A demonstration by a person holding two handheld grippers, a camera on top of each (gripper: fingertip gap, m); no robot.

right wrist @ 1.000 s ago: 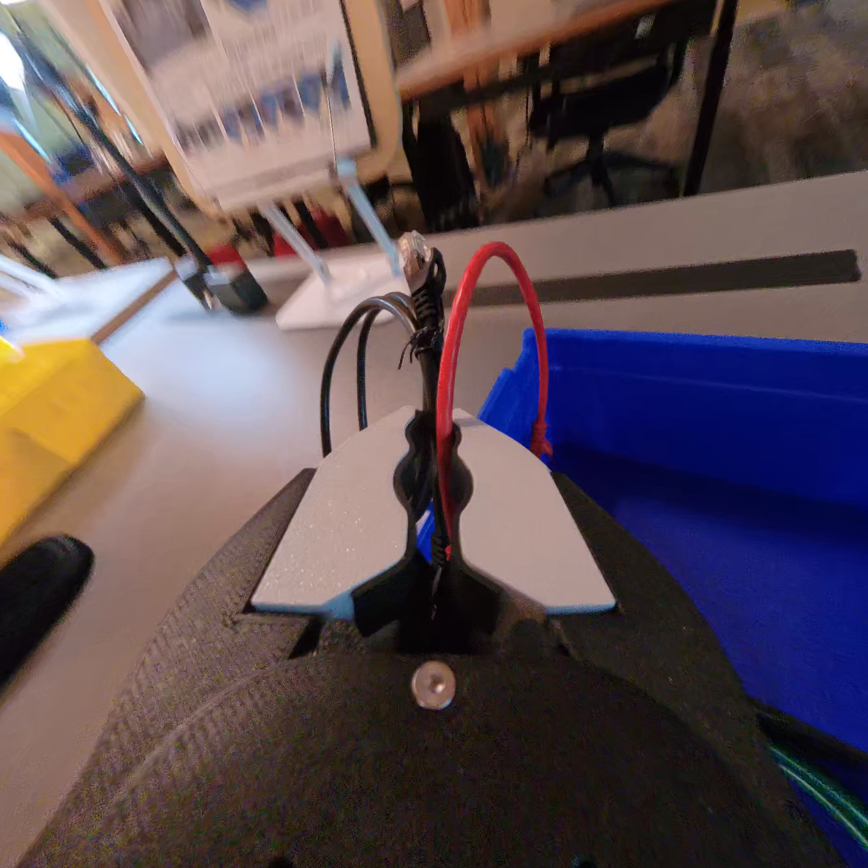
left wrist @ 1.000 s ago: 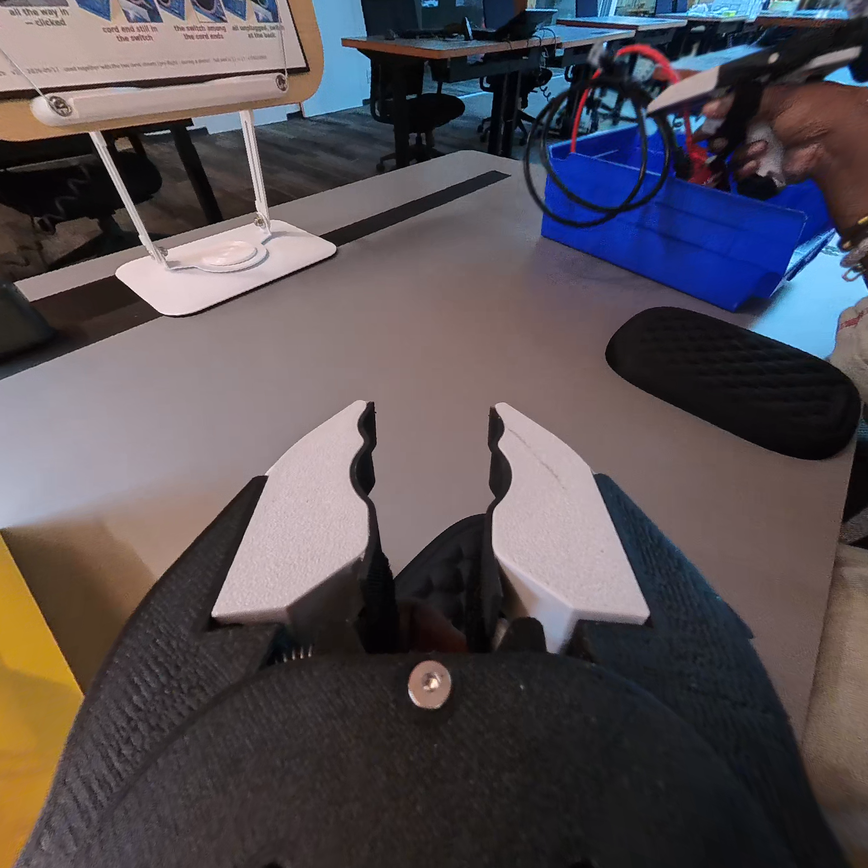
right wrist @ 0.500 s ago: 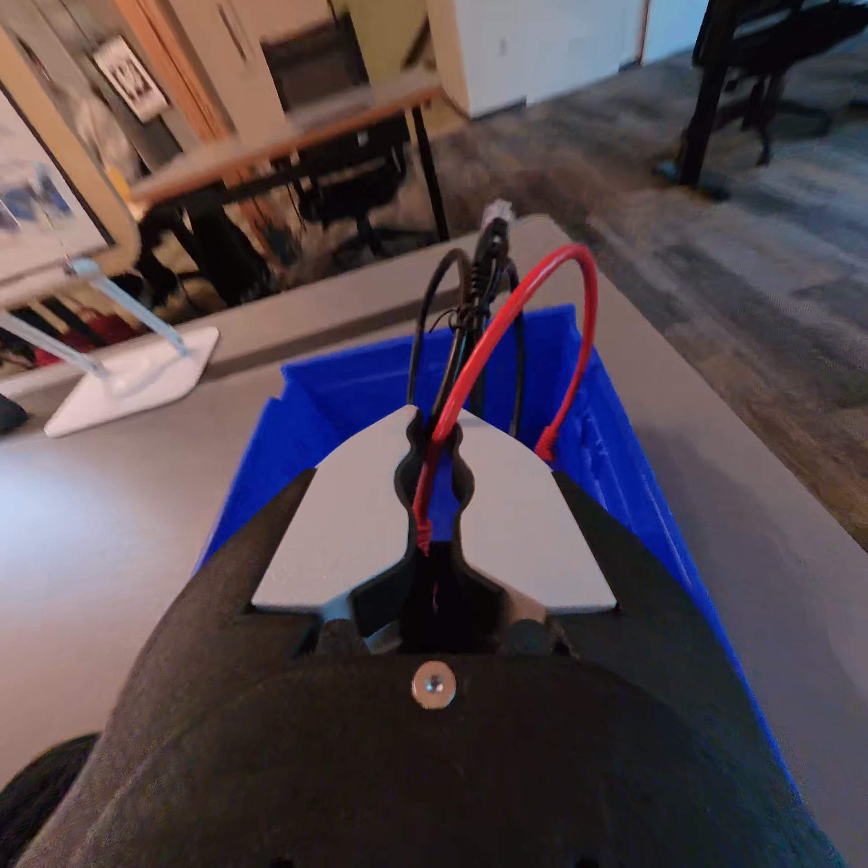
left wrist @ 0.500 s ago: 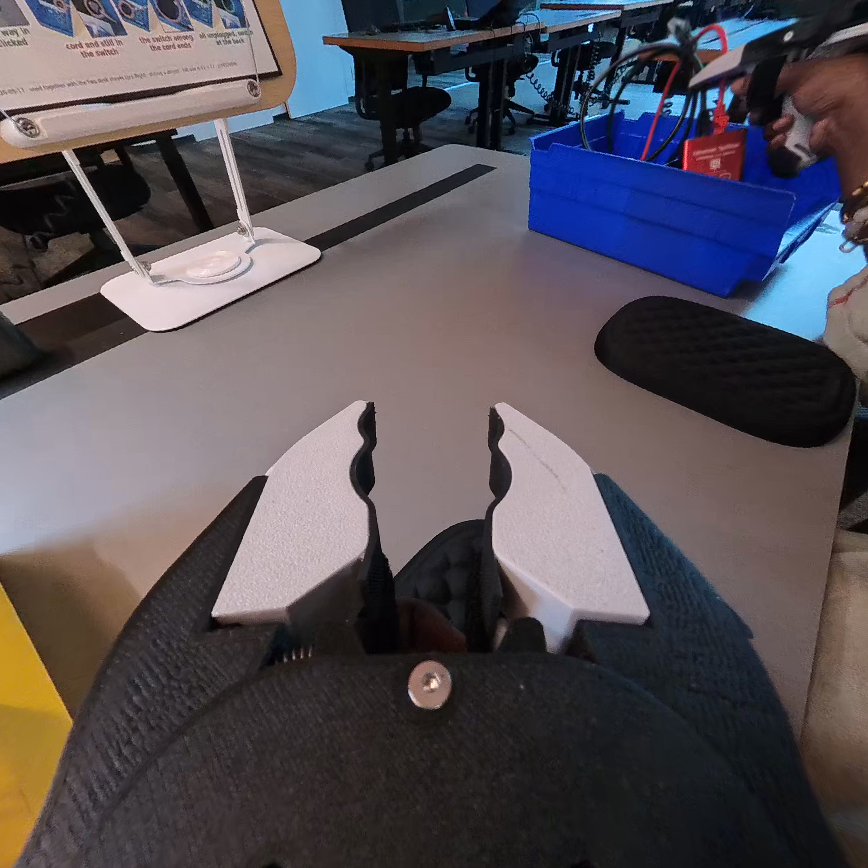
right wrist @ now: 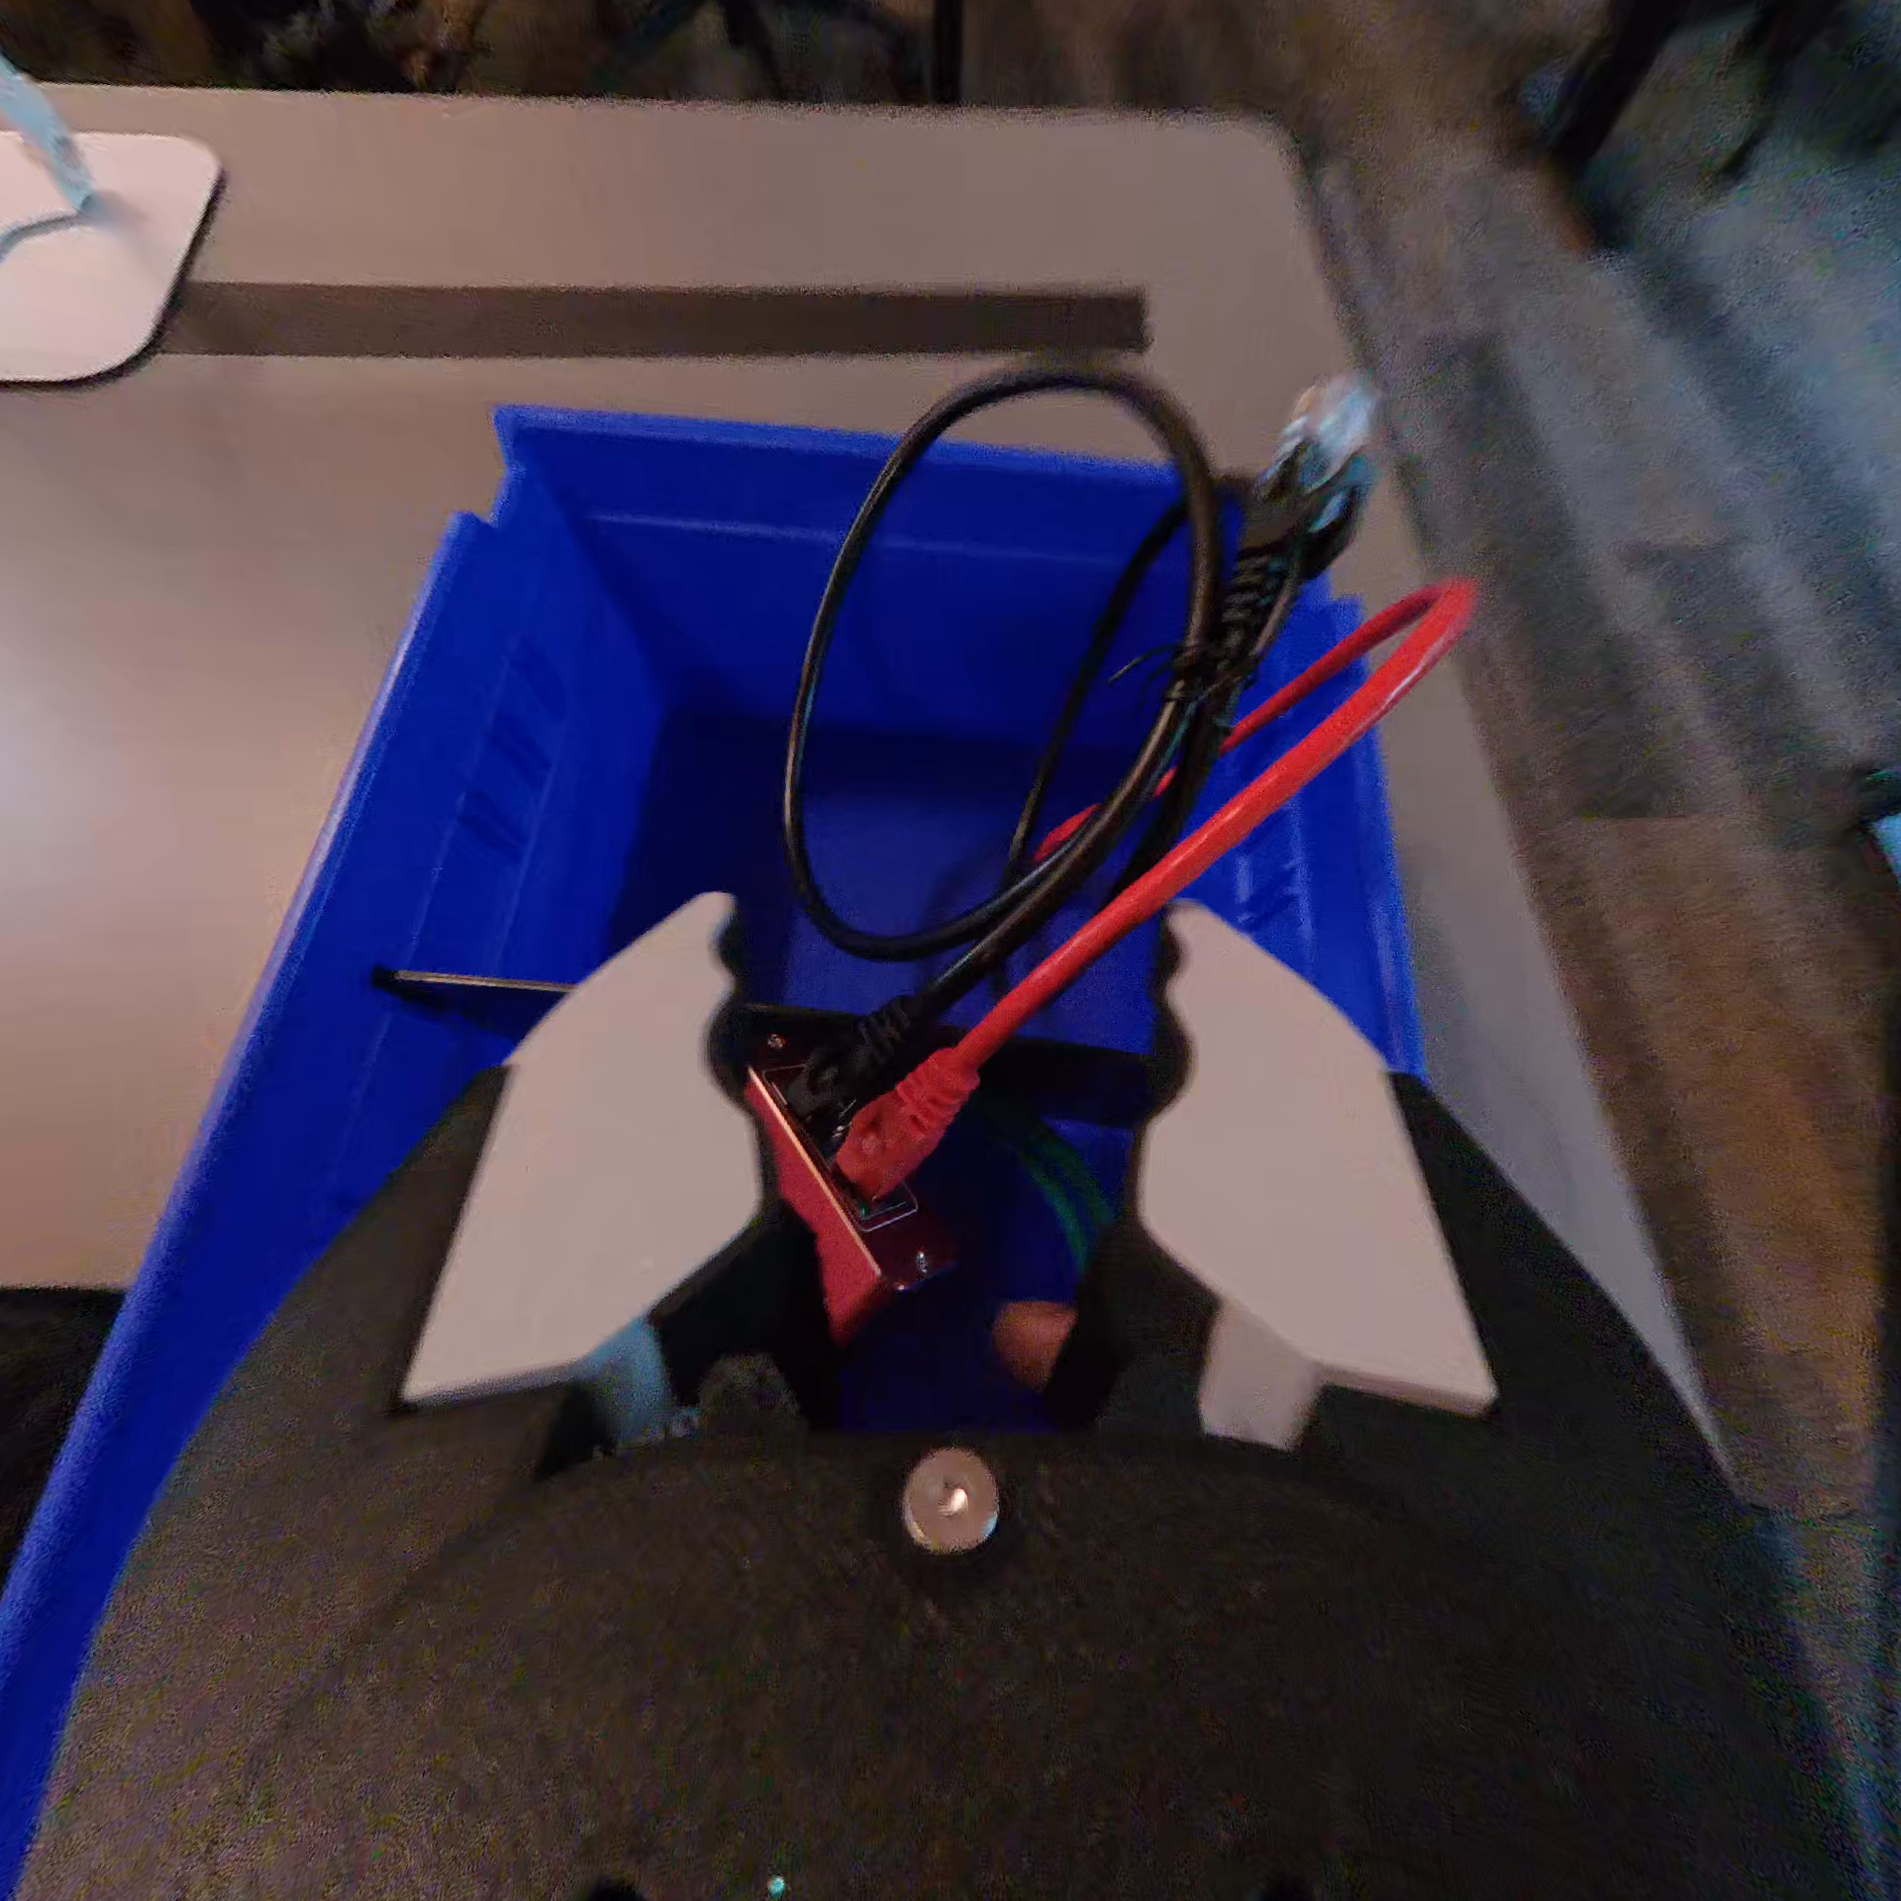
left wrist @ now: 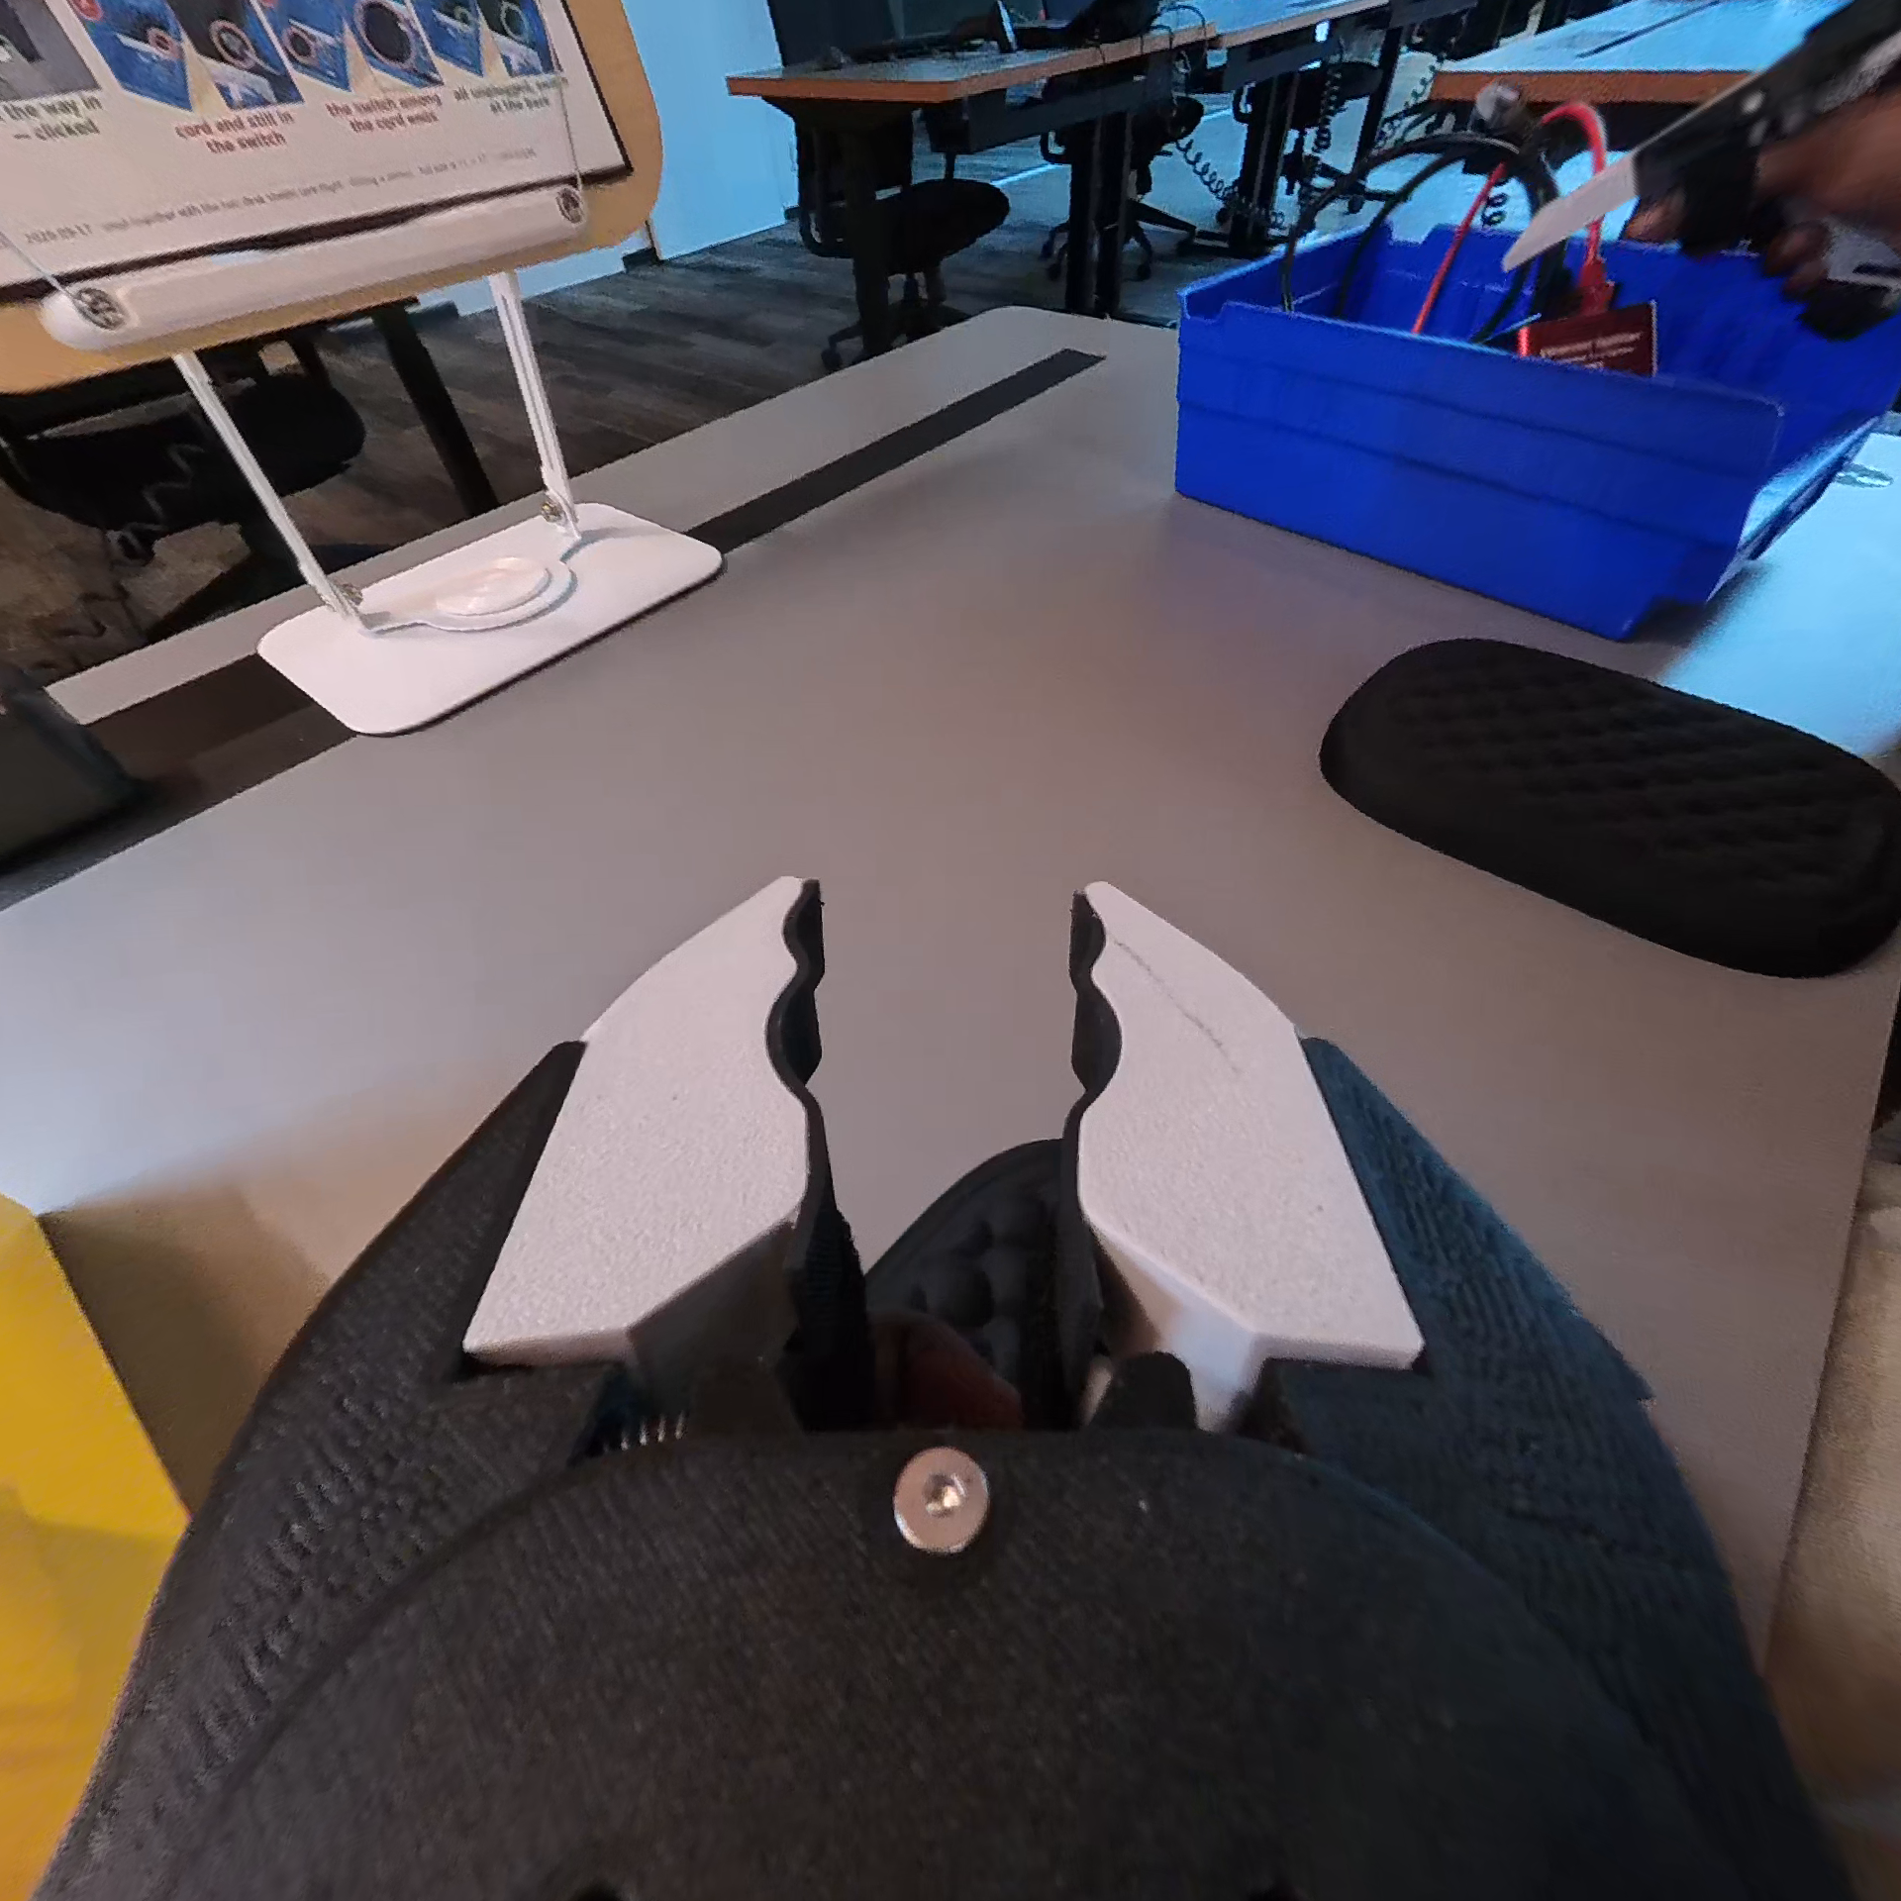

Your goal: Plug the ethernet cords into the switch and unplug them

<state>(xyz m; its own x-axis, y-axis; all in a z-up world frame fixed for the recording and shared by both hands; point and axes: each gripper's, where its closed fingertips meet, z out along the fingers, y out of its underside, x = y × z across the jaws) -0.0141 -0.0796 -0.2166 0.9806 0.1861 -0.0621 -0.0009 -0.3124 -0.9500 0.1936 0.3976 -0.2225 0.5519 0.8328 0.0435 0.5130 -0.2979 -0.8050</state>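
A small red switch [right wrist: 833,1204] lies tilted inside the blue bin [right wrist: 453,823]. A black ethernet cord [right wrist: 823,658] and a red ethernet cord [right wrist: 1234,802] are plugged into it and loop upward. The black cord's free plug [right wrist: 1327,432] hangs over the bin's far right corner. My right gripper [right wrist: 946,910] is open and empty just above the switch. My left gripper [left wrist: 946,895] is open and empty over the grey table [left wrist: 926,669]. In the left wrist view the bin [left wrist: 1440,463], switch [left wrist: 1589,345] and right gripper [left wrist: 1574,211] show at the upper right.
A black padded wrist rest [left wrist: 1615,802] lies on the table in front of the bin. A white document stand [left wrist: 494,607] holds a board at the far left. A yellow bin [left wrist: 62,1440] is at my near left. A green cable [right wrist: 1060,1183] lies in the blue bin. From my right tips it is roughly 5 cm to the small red switch [right wrist: 833,1204]; from my left, 50 cm.
My right gripper carried the cords and switch over the blue bin, then opened and let them go; they now rest in the bin. My left gripper stayed open.
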